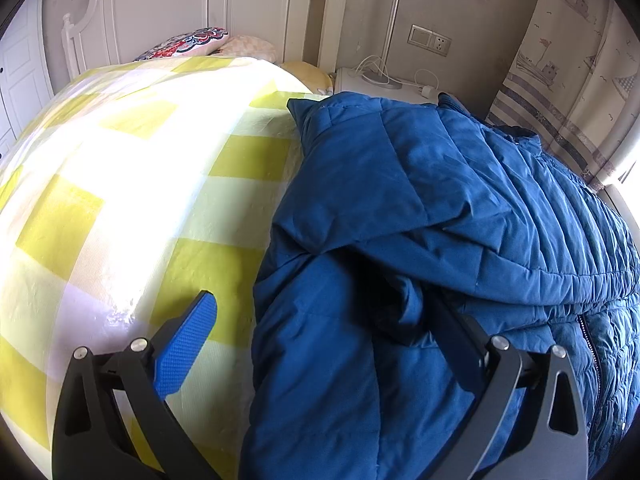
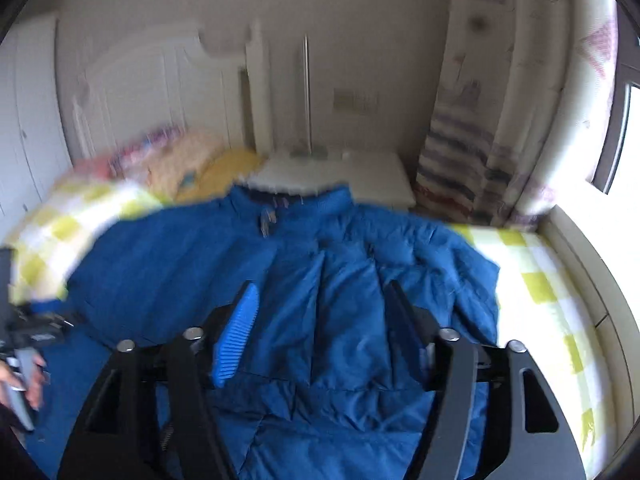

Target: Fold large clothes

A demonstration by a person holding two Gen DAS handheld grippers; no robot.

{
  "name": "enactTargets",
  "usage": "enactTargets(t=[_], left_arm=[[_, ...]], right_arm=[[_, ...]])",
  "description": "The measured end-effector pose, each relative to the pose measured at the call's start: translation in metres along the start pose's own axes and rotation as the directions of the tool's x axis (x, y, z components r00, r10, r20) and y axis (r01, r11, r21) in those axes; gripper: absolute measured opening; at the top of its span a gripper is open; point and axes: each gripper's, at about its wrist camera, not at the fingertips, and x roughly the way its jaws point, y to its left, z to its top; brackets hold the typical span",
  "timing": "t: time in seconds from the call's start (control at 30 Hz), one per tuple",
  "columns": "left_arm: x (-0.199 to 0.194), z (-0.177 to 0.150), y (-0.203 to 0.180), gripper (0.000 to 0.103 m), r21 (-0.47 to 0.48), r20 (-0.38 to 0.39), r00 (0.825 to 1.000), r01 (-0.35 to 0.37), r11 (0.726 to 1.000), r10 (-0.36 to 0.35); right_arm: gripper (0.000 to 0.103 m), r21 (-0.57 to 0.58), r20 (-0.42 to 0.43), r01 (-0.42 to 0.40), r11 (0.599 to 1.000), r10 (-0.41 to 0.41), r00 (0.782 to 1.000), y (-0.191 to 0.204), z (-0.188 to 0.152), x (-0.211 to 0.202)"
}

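Note:
A large blue quilted jacket (image 1: 460,208) lies on a bed with a yellow-and-white checked sheet (image 1: 132,184); one side is folded over the body and the zipper (image 1: 590,344) shows at the right. My left gripper (image 1: 322,300) is open at the jacket's near left edge. Its blue-padded finger (image 1: 188,344) is over the sheet and the other finger (image 1: 460,340) over the fabric. In the blurred right wrist view the jacket (image 2: 340,280) lies collar away. My right gripper (image 2: 320,285) hangs open above its middle, holding nothing.
A white bedside table (image 1: 380,84) with a lamp pole, cables and a charger stands behind the jacket's collar. Pillows (image 1: 192,42) lean on the white headboard. A patterned curtain (image 1: 560,80) hangs at the right. A hand (image 2: 24,376) holds the other gripper at the left edge.

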Motion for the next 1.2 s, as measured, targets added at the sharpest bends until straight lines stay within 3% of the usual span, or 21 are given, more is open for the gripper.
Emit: enactTargets(t=[0.07, 0.17, 0.27, 0.33, 0.4, 0.47, 0.5, 0.57, 0.67, 0.77, 0.83, 0.87, 0.97, 1.1, 1.2], left_arm=[[0.0, 0.0, 0.0, 0.101, -0.001, 0.0, 1.0, 0.001, 1.0, -0.001], [-0.001, -0.001, -0.001, 0.101, 0.002, 0.007, 1.0, -0.001, 1.0, 0.001], [-0.015, -0.002, -0.001, 0.101, 0.0, 0.078, 0.997, -0.026, 1.0, 0.026], [-0.043, -0.005, -0.003, 0.1, 0.0, 0.211, 0.977, -0.042, 0.999, 0.041], [-0.076, -0.004, -0.004, 0.1, -0.013, 0.348, 0.938, -0.002, 1.0, 0.006], [-0.101, 0.01, -0.008, 0.101, -0.029, 0.412, 0.91, 0.06, 0.998, -0.043], [-0.111, 0.026, -0.017, 0.101, -0.023, 0.416, 0.905, 0.103, 0.994, -0.085], [-0.111, 0.048, -0.032, 0.101, -0.001, 0.377, 0.918, 0.131, 0.991, -0.121], [-0.073, 0.074, -0.074, 0.101, 0.087, 0.244, 0.96, 0.118, 0.989, -0.136], [-0.021, 0.069, -0.097, 0.101, 0.158, 0.147, 0.986, 0.049, 0.986, -0.073], [0.026, 0.052, -0.101, 0.101, 0.187, 0.015, 0.999, 0.031, 0.982, -0.035], [0.032, 0.044, -0.101, 0.101, 0.209, 0.04, 0.999, 0.02, 0.978, -0.029], [0.024, 0.053, -0.098, 0.101, 0.204, 0.019, 0.999, 0.026, 0.979, -0.031], [-0.018, 0.082, -0.093, 0.101, 0.16, 0.154, 0.983, 0.074, 0.984, -0.099], [-0.011, 0.104, -0.107, 0.101, 0.207, 0.166, 0.984, 0.023, 0.978, -0.058]], right_arm=[[0.073, 0.006, -0.137, 0.064, 0.998, -0.063, 0.989, -0.006, -0.015, 0.041], [0.075, 0.002, -0.103, 0.054, 0.999, -0.054, 0.993, -0.007, -0.03, 0.052], [0.079, -0.027, -0.105, 0.076, 0.997, -0.079, 0.991, 0.001, -0.033, 0.047], [0.079, -0.022, -0.106, 0.072, 0.997, -0.074, 0.992, 0.0, -0.036, 0.043], [0.079, -0.013, -0.107, 0.066, 0.998, -0.067, 0.992, -0.003, -0.036, 0.046], [0.079, -0.016, -0.108, 0.071, 0.997, -0.072, 0.991, -0.007, -0.034, 0.052], [0.079, -0.018, -0.108, 0.074, 0.997, -0.076, 0.991, -0.006, -0.032, 0.053], [0.079, -0.016, -0.107, 0.074, 0.997, -0.076, 0.991, -0.007, -0.028, 0.056], [0.079, -0.012, -0.106, 0.069, 0.998, -0.07, 0.992, -0.007, -0.028, 0.057], [0.079, -0.011, -0.106, 0.068, 0.998, -0.069, 0.992, -0.007, -0.029, 0.055], [0.08, -0.011, -0.106, 0.066, 0.998, -0.067, 0.992, -0.007, -0.029, 0.055], [0.08, -0.011, -0.106, 0.064, 0.998, -0.065, 0.992, -0.007, -0.028, 0.055], [0.08, -0.01, -0.106, 0.063, 0.998, -0.063, 0.992, -0.007, -0.029, 0.055], [0.081, -0.009, -0.106, 0.062, 0.998, -0.062, 0.992, -0.007, -0.028, 0.055], [0.081, -0.009, -0.107, 0.06, 0.998, -0.061, 0.992, -0.006, -0.029, 0.053]])
